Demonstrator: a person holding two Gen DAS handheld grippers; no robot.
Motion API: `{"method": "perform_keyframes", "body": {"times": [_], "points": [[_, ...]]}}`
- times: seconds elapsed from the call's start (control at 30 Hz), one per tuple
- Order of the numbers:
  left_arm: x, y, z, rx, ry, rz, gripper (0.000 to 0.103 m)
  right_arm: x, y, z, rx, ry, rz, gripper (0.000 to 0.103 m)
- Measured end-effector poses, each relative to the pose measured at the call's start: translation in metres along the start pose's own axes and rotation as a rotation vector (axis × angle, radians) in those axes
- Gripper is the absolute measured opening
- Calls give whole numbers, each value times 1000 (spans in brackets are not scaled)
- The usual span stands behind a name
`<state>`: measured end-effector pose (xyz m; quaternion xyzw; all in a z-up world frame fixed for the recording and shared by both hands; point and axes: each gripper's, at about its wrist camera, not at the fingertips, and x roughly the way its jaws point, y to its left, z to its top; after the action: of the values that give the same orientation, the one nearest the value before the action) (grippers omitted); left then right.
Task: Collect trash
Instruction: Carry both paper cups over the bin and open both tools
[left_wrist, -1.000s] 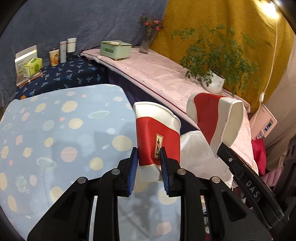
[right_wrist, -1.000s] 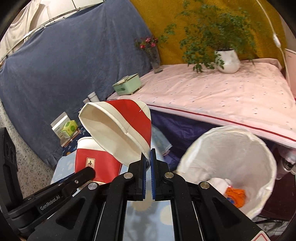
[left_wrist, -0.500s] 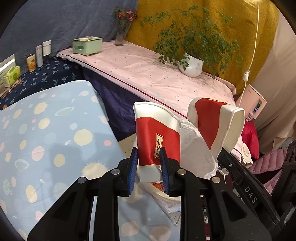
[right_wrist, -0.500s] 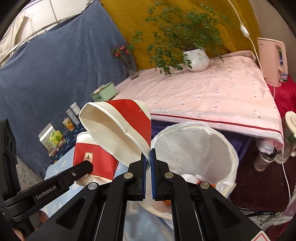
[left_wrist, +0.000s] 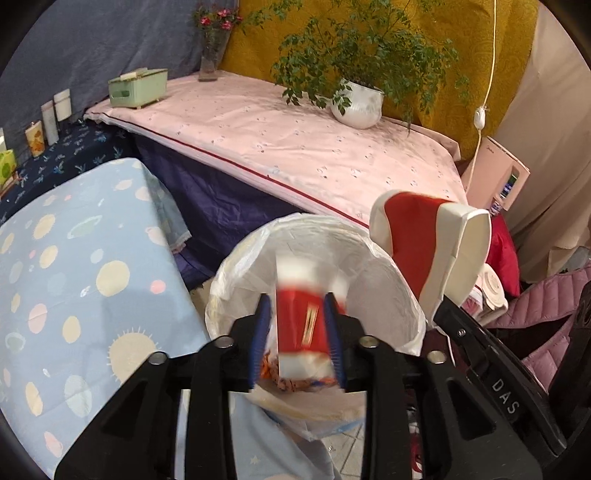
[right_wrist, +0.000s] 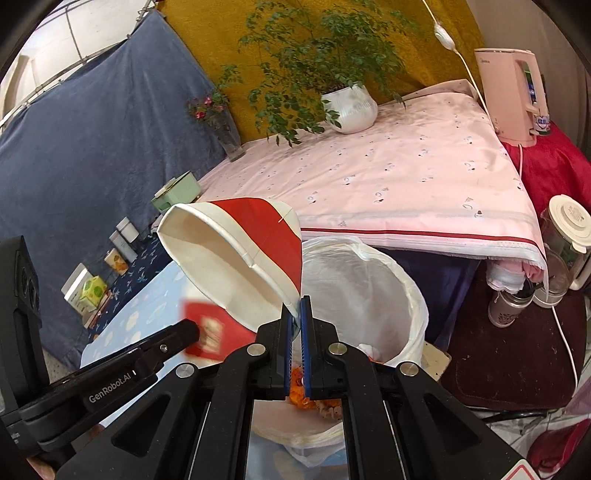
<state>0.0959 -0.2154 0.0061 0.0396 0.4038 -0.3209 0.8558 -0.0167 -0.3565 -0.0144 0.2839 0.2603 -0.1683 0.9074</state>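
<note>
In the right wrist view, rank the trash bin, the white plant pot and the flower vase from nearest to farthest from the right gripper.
1. Trash bin, just ahead of and below the right gripper, right of centre.
2. White plant pot, far side of the pink-covered table, centre.
3. Flower vase, back left corner, somewhat farther than the pot.

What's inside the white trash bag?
Inside the trash bag sits orange and white rubbish at the bottom. The right gripper covers part of it, so the rest stays hidden.
</note>
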Motion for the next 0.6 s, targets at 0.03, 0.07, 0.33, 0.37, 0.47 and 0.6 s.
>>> {"method": "perform_keyframes", "body": {"times": [0.03,0.07,0.33,0.37,0.47,0.6], "points": [[1,-1,1,1,-7,4,41,1,-2,0,3,1,-1,4],[2,-1,2,0,-9,8,48,3,-3,1,4,2,-2,4],[1,17,0,-44,-7,55,60,12,-6,1,5,17,3,4],[0,20,-1,-45,-9,68,60,13,-6,1,5,19,4,4],[-5,28,-5,-52,-14,102,63,16,-2,-2,2,28,6,4],[-11,37,-10,-64,-14,118,65,21,6,-4,-11,39,4,5]]}}
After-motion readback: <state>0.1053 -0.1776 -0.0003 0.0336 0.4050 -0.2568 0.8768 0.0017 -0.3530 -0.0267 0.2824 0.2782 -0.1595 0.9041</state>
